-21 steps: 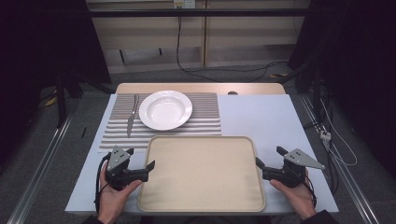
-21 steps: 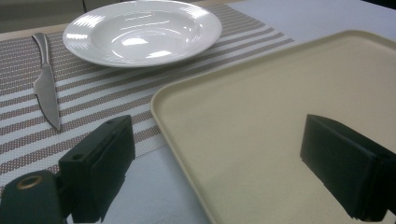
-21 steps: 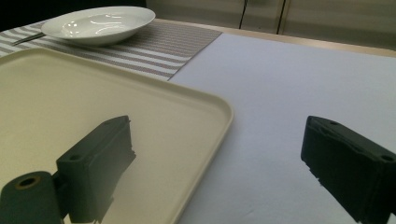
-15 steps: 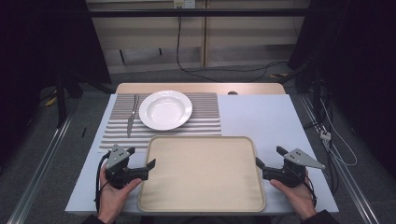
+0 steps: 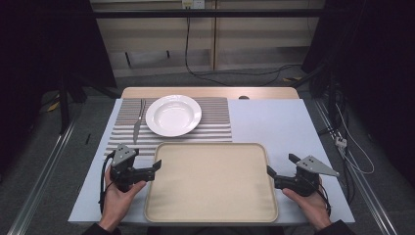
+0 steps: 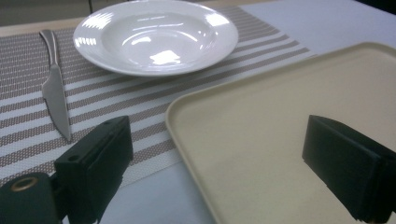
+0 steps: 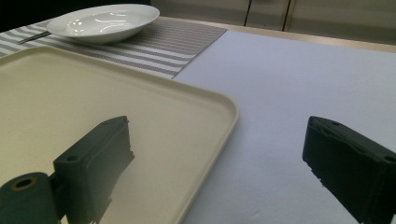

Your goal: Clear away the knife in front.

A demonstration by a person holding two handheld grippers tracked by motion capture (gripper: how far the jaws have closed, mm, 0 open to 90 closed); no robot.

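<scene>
A: Where is the left gripper?

B: At the near left corner of the beige tray, low over the white worktop. The left hand comes in from the bottom edge of the high view, palm wrapped under the gripper body, which points level across toward the tray.

A: And its fingers?

B: Spread wide. In the left gripper view one finger hangs over the striped placemat and bare worktop, the other over the tray's floor, so the tray's rim runs between them. Nothing is pinched.

A: The other side?

B: Mirrored. The right gripper sits at the tray's right edge, the right hand under it, forearm angled in from the bottom right corner. Its fingers are also spread apart; in the right gripper view one finger is above the tray and the other above the worktop, the rim between them, and neither presses on it.

A: The tray itself?

B: Flat on the worktop in front of the person, just nearer than the placemat. Beyond it on the placemat stand a white deep plate and, left of that, a table knife.
</scene>
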